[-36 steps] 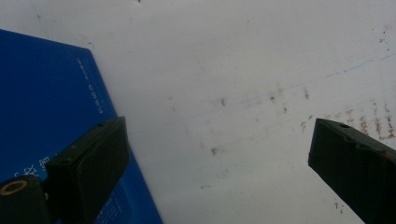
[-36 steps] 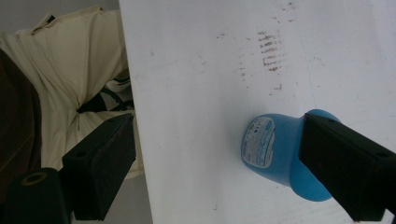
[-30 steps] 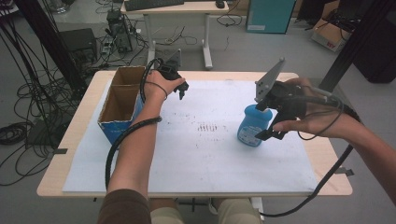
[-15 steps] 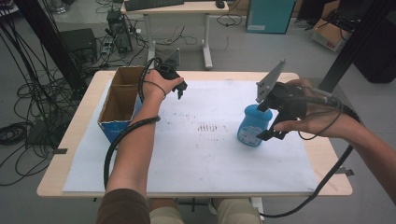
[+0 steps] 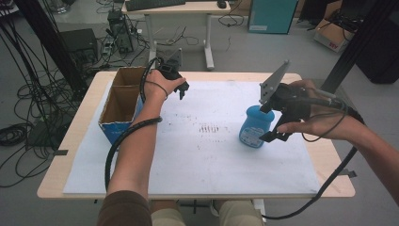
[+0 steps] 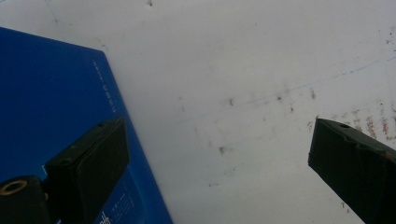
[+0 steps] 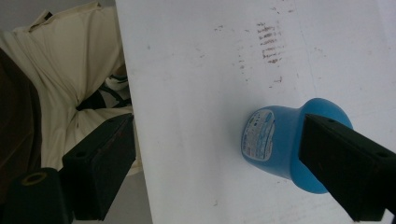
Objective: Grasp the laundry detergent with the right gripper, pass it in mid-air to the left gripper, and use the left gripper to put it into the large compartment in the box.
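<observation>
On the white paper sheet (image 5: 188, 160) that covers the wooden table (image 5: 84, 136), a squat blue plastic bottle with a printed label (image 5: 256, 126) stands upright to the right of the sheet's dark smudges, and the right gripper (image 5: 275, 136) hangs just beside it, jaws spread, apparently lined up for a grasp rather than gripping. Left of the bottle and well apart from it, the left gripper (image 5: 181, 89) hovers beside the open blue-sided cardboard box (image 5: 120, 106), seemingly waiting out of the way.

From the left gripper view, its two black jaws stand wide over bare, speckled paper, with the box's blue wall (image 6: 51, 107) under the left jaw and nothing between them.

From the right gripper view, the bottle (image 7: 280, 140) sits inside the open jaws, close against the right-hand one; whether that pad touches it cannot be told. The far jaw stands well clear, so the bottle looks not yet clamped.
</observation>
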The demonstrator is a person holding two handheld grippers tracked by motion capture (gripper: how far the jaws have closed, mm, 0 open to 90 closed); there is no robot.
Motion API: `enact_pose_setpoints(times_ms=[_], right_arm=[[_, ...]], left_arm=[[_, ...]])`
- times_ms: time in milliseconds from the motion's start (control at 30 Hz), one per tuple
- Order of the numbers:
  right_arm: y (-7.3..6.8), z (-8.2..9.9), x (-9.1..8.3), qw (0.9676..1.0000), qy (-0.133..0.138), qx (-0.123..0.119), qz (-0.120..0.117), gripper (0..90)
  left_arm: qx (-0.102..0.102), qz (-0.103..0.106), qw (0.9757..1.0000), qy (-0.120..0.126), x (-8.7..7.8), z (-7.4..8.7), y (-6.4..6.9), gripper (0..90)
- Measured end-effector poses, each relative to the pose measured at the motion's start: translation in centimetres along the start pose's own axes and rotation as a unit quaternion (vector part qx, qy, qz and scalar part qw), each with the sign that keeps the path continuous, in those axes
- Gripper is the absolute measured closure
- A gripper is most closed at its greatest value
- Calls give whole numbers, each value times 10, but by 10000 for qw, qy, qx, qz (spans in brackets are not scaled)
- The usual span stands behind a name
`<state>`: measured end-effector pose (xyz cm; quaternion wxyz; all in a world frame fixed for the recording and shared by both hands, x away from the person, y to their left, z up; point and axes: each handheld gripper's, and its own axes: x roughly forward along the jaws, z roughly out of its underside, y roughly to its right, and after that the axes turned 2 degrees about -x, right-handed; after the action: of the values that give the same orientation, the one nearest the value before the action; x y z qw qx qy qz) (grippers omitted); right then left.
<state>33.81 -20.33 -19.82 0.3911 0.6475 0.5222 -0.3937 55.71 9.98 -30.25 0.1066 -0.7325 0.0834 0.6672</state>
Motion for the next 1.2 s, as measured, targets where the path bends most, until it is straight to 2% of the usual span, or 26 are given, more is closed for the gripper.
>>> enact_pose_setpoints(times_ms=[833,1067,1200], right_arm=[[-5,4,-5,10000,-9,46,63,114],[-4,17,-6,9998,-12,176,129,114],[-2,33,-8,9989,52,432,192,114]], left_arm=[[-21,-8,10000,60,-7,8,-3,59],[23,-20,10000,71,-7,7,1,59],[35,-23,10000,75,-6,7,1,59]])
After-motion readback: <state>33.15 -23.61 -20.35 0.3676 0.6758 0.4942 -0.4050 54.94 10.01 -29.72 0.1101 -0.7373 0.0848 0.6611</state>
